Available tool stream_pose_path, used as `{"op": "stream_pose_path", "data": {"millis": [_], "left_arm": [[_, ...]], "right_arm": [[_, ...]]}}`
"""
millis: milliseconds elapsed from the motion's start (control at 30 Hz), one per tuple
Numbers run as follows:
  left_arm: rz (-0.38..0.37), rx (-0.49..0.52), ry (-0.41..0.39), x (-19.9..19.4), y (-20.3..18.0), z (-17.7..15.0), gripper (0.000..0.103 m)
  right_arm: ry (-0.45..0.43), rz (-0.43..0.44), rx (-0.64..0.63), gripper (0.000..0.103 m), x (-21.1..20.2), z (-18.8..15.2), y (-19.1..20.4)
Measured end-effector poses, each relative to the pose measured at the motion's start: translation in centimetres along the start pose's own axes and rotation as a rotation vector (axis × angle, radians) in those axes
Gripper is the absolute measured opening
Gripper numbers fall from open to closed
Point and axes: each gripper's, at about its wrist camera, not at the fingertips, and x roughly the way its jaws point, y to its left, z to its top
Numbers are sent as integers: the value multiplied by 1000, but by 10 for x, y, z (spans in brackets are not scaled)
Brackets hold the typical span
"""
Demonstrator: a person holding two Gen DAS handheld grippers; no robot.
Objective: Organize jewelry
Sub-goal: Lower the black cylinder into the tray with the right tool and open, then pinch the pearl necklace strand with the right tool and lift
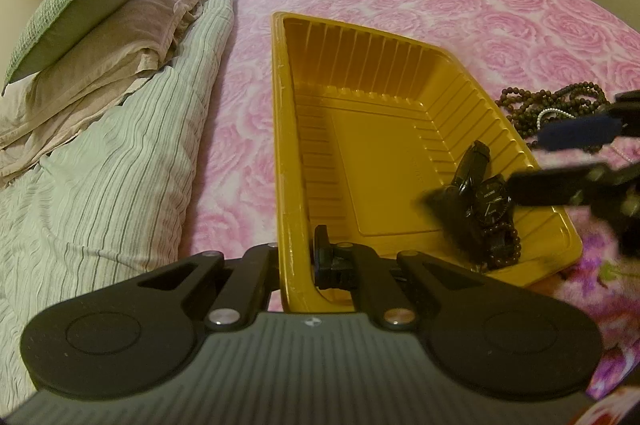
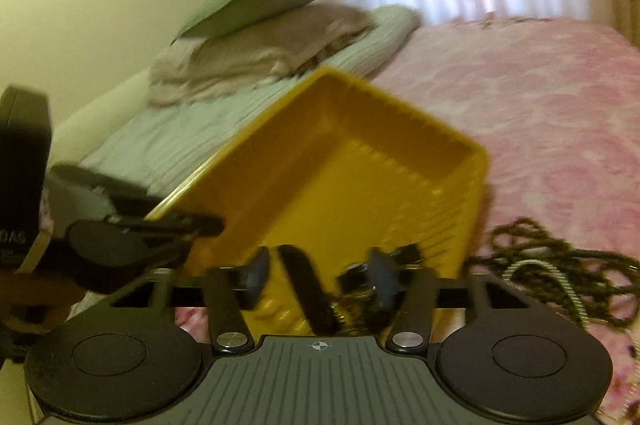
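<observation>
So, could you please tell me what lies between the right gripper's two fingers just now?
In the right wrist view, the black watch lies in the yellow tray, between the right gripper's open, untouching fingers.

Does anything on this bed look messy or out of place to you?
Yes. A heap of dark bead strands with a pale string through it lies tangled on the pink bedspread, outside the yellow tray. The black watch and a beaded bracelet sit jumbled in one corner of the tray.
</observation>
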Motion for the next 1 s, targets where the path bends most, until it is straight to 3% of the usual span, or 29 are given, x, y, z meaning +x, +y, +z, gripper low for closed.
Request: {"op": "stream_pose_path", "data": {"millis": [467,733,767,833,1000], "left_arm": [[0,-1,0,1,1,-1,3],[0,-1,0,1,1,-1,3],[0,0,-1,0,1,-1,3],[0,-1,0,1,1,-1,3],[0,-1,0,1,0,-1,3]], "right_arm": [[24,-389,160,57,-66,-58,-97],[3,-447,147,55,-88,-69,-105],[10,-439,125,52,-87,-69,-102],[32,-422,93,36,-81,-69,-99],[76,-422,25,29,-58,-69,-96]]}}
